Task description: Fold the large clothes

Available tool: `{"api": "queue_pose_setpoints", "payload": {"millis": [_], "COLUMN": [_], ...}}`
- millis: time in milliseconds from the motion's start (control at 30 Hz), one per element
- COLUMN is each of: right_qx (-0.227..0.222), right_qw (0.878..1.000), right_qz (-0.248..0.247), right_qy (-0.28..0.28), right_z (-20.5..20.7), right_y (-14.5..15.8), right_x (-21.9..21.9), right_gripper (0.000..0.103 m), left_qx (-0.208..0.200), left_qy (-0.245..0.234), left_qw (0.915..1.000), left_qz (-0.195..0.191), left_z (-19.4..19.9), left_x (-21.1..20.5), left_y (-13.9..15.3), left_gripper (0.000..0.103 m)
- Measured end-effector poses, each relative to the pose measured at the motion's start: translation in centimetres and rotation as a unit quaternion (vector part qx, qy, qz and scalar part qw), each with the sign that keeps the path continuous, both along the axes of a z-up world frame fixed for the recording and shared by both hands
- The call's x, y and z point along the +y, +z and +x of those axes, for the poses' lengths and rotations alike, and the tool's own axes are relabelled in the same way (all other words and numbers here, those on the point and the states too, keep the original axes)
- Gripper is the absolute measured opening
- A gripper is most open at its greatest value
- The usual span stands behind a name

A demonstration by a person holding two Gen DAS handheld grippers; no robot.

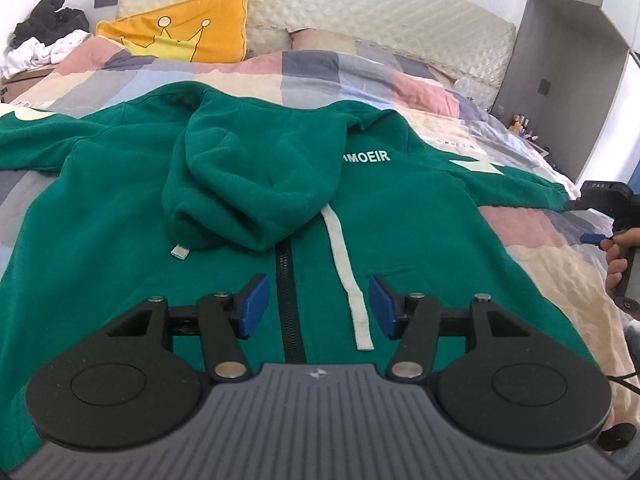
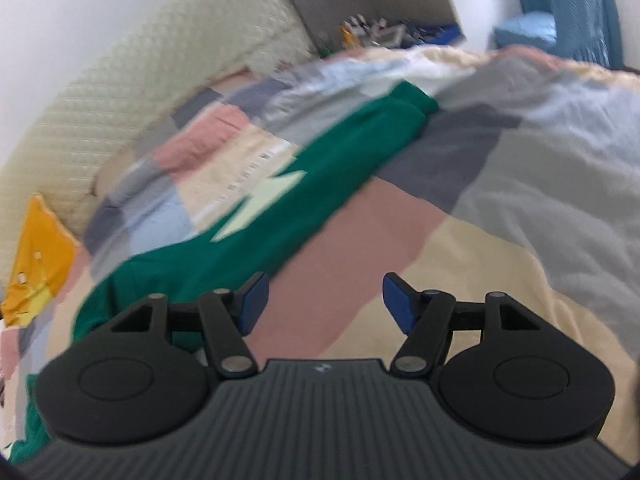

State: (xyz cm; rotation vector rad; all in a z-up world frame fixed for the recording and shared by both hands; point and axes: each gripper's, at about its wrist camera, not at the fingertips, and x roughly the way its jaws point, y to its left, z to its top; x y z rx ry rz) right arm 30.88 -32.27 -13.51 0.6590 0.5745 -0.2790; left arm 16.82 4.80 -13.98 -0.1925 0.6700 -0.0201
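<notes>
A green zip hoodie (image 1: 120,208) lies spread front-up on the bed, its hood (image 1: 256,176) flopped over the chest and a pale drawstring (image 1: 348,280) along the black zipper (image 1: 286,300). My left gripper (image 1: 318,304) hovers open above the zipper with nothing between its blue pads. The hoodie's sleeve (image 2: 320,184), marked with a pale star (image 2: 260,208), stretches away to its cuff (image 2: 412,100) in the blurred right wrist view. My right gripper (image 2: 324,304) is open over the quilt beside that sleeve. The right gripper (image 1: 616,216) and a hand show near the cuff in the left wrist view.
A patchwork quilt (image 1: 360,76) covers the bed, and a cream quilted headboard (image 1: 360,0) stands behind it. An orange crown cushion (image 1: 180,28) leans at the back left, next to a heap of clothes (image 1: 44,36). A grey cabinet (image 1: 560,60) and small bottles (image 1: 520,124) stand at right.
</notes>
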Motion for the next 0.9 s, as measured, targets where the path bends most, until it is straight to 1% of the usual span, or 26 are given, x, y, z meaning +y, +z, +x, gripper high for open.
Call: {"api": "queue_pose_setpoints", "payload": {"millis": [100,267,300,400,467,533,567,600,733,800,900], "right_qx": [-0.012,-0.031,-0.037,-0.052,-0.059,-0.060,-0.063,-0.067,-0.076,-0.086,-0.093], "right_qw": [1.000,0.999,0.998,0.995,0.992,0.991,0.991,0.990,0.986,0.983,0.981], "right_qz": [0.021,0.019,0.027,0.078,0.103,0.110,0.113,0.118,0.140,0.156,0.167], "right_qy": [-0.019,-0.028,-0.029,-0.039,-0.044,-0.044,-0.044,-0.042,-0.040,-0.037,-0.038], "right_z": [1.3,3.5,3.9,5.0,5.8,6.9,7.3,7.8,10.0,11.3,13.4], "right_y": [-0.6,-1.2,-1.4,-2.5,-3.3,-3.9,-4.2,-4.5,-5.8,-6.5,-7.7], "right_x": [-0.9,-1.6,-1.9,-3.3,-4.1,-4.8,-5.1,-5.5,-7.8,-9.0,-10.5], "right_gripper": [0.067,0.067,0.067,0.067,0.067,0.076,0.083,0.087,0.087,0.086,0.087], "left_qx": [0.004,0.013,0.013,0.019,0.023,0.030,0.033,0.037,0.051,0.056,0.056], "left_qy": [0.003,0.003,0.002,0.000,0.000,0.001,0.002,0.002,0.004,0.007,0.010], "left_qw": [1.0000,0.9999,0.9999,0.9998,0.9997,0.9996,0.9995,0.9993,0.9987,0.9984,0.9983], "left_qz": [0.005,0.011,0.010,0.009,0.005,0.003,0.002,0.000,-0.003,0.001,0.007], "left_z": [0.6,1.5,1.6,2.1,2.5,2.9,3.0,3.3,4.2,4.6,5.2], "left_x": [-0.1,-0.3,-0.3,-0.2,0.0,0.3,0.4,0.5,0.9,1.1,1.3], "left_y": [-0.5,-1.3,-1.4,-1.8,-2.1,-2.6,-2.8,-3.0,-4.0,-4.4,-4.6], "left_gripper": [0.061,0.061,0.061,0.061,0.061,0.061,0.061,0.061,0.061,0.061,0.061]}}
